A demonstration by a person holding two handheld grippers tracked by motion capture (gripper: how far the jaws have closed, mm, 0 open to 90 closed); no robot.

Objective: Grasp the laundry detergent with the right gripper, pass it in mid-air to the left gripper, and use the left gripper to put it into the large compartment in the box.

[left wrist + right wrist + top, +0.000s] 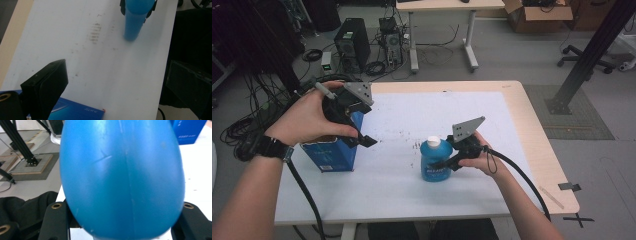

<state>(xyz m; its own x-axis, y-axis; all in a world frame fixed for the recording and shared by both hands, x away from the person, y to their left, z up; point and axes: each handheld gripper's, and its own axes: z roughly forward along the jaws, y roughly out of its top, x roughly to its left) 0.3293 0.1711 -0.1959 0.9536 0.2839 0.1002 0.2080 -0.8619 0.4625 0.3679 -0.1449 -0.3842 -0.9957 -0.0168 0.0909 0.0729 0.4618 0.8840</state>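
Note:
A blue bottle [435,162] with a white cap stands upright near the middle of the white table top [412,200]. My right gripper [443,161] comes at it from the right and is shut on its body; in the right gripper view the bottle [122,175] bulges between the two jaws. The left gripper view shows the bottle [135,22] far off. My left gripper [362,136] hovers over a blue carton [332,152] at the table's left, its jaws wide open with nothing between them. A corner of the carton [75,112] lies below it.
The table's wooden rim [542,150] runs along the right side. On the floor behind are a computer tower [352,42], tangled cables, another desk [447,6] and a cardboard box [537,15]. A black frame post [592,50] rises at the back right.

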